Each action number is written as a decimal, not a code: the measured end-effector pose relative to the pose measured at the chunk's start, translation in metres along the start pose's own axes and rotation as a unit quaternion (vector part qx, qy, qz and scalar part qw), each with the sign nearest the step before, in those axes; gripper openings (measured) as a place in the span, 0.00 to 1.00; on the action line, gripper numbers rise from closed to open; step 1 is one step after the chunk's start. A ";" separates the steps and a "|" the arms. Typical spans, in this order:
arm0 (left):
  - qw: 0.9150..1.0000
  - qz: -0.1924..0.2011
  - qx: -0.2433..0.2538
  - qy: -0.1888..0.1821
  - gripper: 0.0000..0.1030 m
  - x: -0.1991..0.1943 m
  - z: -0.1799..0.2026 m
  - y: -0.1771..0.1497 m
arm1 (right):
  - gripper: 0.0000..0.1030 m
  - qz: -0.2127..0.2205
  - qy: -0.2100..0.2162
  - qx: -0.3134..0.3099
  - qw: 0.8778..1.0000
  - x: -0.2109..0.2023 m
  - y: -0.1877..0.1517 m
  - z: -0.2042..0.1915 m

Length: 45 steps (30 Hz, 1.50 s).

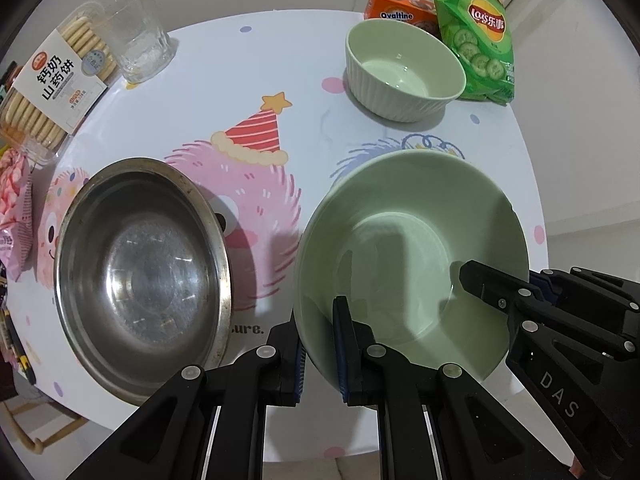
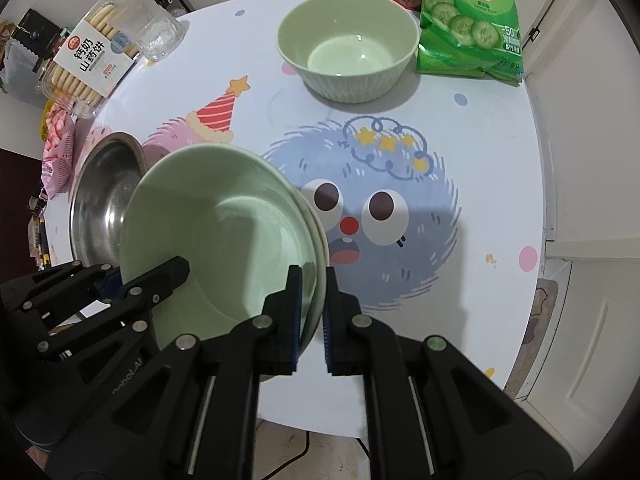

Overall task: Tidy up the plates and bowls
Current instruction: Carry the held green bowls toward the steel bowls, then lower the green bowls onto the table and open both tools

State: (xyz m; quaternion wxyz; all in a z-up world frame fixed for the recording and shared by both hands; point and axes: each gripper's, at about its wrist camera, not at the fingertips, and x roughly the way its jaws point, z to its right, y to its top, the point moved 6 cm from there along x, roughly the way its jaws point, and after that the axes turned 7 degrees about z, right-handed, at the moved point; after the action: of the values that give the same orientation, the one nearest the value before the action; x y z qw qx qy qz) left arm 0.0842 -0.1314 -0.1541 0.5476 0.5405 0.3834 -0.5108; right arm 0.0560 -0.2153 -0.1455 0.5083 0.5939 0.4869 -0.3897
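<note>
A pale green plate (image 1: 412, 240) is held tilted above the table by both grippers. My left gripper (image 1: 320, 344) is shut on its left rim. My right gripper (image 2: 310, 308) is shut on its right rim, and it also shows in the left wrist view (image 1: 500, 292). The plate shows in the right wrist view (image 2: 224, 232) too, as does the left gripper (image 2: 160, 280). A steel bowl (image 1: 140, 268) sits on the table to the left. A ribbed green bowl (image 1: 404, 68) stands at the far side.
The round table (image 1: 240, 80) has a cartoon cloth. A clear glass (image 1: 138, 36) and a biscuit pack (image 1: 52, 80) stand at the far left. A green Lay's bag (image 1: 476, 36) and an orange Ovaltine box (image 1: 396, 6) stand behind the ribbed bowl. A pink packet (image 1: 14, 216) lies at the left edge.
</note>
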 end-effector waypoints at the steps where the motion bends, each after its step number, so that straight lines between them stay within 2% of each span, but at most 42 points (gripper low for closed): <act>1: 1.000 -0.001 0.000 0.000 0.12 0.001 0.000 0.000 | 0.10 -0.001 -0.001 0.000 1.000 0.001 0.000 0.000; 26: 1.000 -0.001 0.021 0.021 0.14 0.005 -0.002 0.000 | 0.11 -0.004 -0.013 -0.006 1.000 0.006 -0.002 0.001; 31: 0.999 -0.002 0.023 0.032 0.23 0.004 -0.003 -0.001 | 0.11 -0.004 -0.012 -0.003 1.000 0.005 -0.002 0.001; 39: 1.000 0.005 0.008 0.015 0.50 -0.003 -0.004 0.000 | 0.13 0.007 0.001 0.010 1.000 -0.004 -0.002 0.002; 42: 1.000 0.013 0.001 0.002 0.62 -0.010 -0.005 0.003 | 0.26 0.021 0.009 0.021 1.000 -0.013 0.001 0.005; 43: 1.000 0.015 -0.004 0.001 0.64 -0.011 -0.007 0.004 | 0.37 0.026 0.014 0.027 0.999 -0.017 0.003 0.006; 45: 1.000 0.018 -0.013 -0.003 0.71 -0.014 -0.010 0.007 | 0.45 0.035 0.018 0.037 0.999 -0.024 0.006 0.009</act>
State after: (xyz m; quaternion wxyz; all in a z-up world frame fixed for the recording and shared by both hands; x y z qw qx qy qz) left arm 0.0896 -0.1202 -0.1402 0.5648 0.5383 0.3791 -0.4975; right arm 0.0573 -0.2287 -0.1232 0.4904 0.6361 0.4602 -0.3782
